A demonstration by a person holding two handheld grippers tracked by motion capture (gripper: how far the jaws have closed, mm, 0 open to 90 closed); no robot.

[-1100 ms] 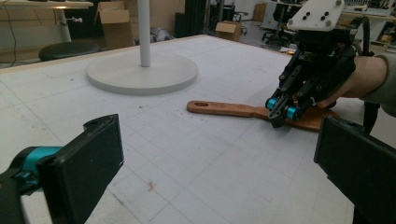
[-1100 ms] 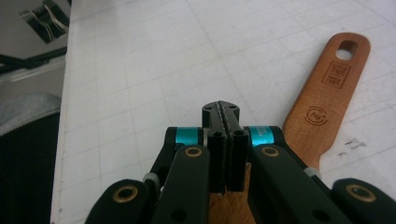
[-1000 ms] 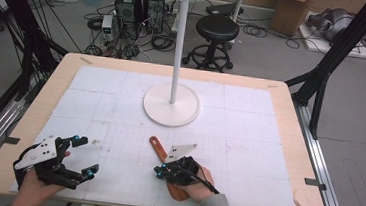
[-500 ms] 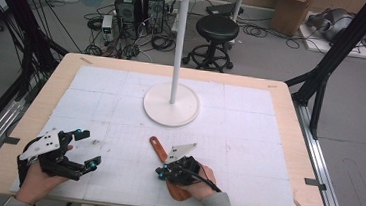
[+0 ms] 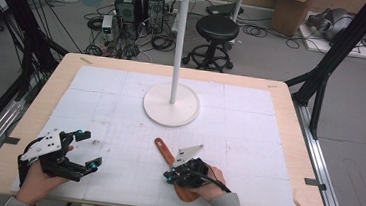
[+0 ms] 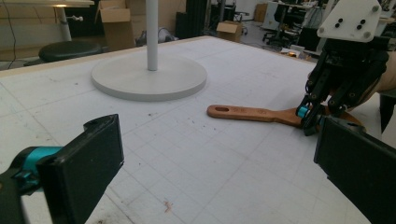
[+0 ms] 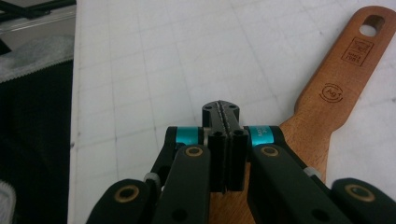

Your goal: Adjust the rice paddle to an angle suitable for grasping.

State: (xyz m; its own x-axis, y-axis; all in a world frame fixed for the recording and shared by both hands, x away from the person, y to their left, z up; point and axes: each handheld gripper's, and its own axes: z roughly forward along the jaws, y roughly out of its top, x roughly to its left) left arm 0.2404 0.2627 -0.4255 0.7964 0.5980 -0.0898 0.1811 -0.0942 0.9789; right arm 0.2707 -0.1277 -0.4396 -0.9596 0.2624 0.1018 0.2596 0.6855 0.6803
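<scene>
The left gripper point(image 5: 86, 150) sat near the table's point(image 5: 288, 142) front left corner, held in a hand point(image 5: 38, 180), with its jaws spread wide and nothing between them. In the left gripper view the two black jaws stood far apart at either edge, bare white mat point(image 6: 196, 154) between.

The right gripper point(image 5: 172, 175) was over the front middle of the table, just above a wooden spatula point(image 5: 164, 151). In the right gripper view its jaws were pressed flat together with nothing held (only a thin seam showed between the pads), and their tip lay at the edge of the spatula's point(image 7: 336, 88) broad part, where the handle widens. Whether the tip touched the wood I cannot tell.

The spatula lay flat on the mat, handle pointing away toward the stand point(image 5: 172, 104), a hanging hole at its far end. Its blade was mostly hidden under the right gripper and hand point(image 5: 209, 183). The stand's round white base sat at mid table, well apart from both grippers, its pole rising to hooks at the top.
</scene>
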